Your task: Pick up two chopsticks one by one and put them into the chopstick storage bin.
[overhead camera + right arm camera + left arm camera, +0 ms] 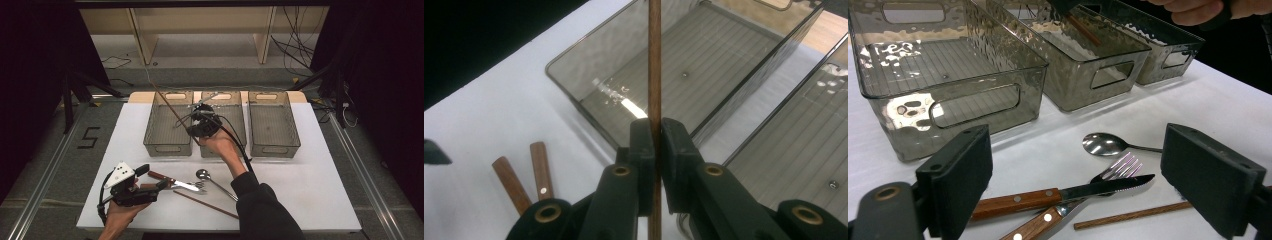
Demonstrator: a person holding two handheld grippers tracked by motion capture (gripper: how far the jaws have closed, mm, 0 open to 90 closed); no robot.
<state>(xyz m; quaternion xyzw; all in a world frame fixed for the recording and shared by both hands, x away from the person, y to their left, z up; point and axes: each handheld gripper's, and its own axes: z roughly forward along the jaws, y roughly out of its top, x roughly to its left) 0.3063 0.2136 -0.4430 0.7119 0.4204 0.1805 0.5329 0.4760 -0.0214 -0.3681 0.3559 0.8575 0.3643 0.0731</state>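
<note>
Black jaws of the right gripper (657, 145) are pinching a wooden chopstick (654, 60), its long axis running straight ahead of the jaws, out over the left bin (574, 57). Left gripper (1073, 185) is hovering spread wide — knife (1063, 194), fork (1113, 170) and a second chopstick (1133, 215) lying just ahead between its jaws, spoon (1103, 144) beyond. Left is nearer that cutlery — likely the next pick.

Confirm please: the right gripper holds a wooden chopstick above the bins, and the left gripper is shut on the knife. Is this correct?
Not fully. The left gripper is open, its jaws wide apart around the knife without touching it, as the left gripper view shows. The rest is right: the right gripper is shut on the wooden chopstick above the bins.
</note>
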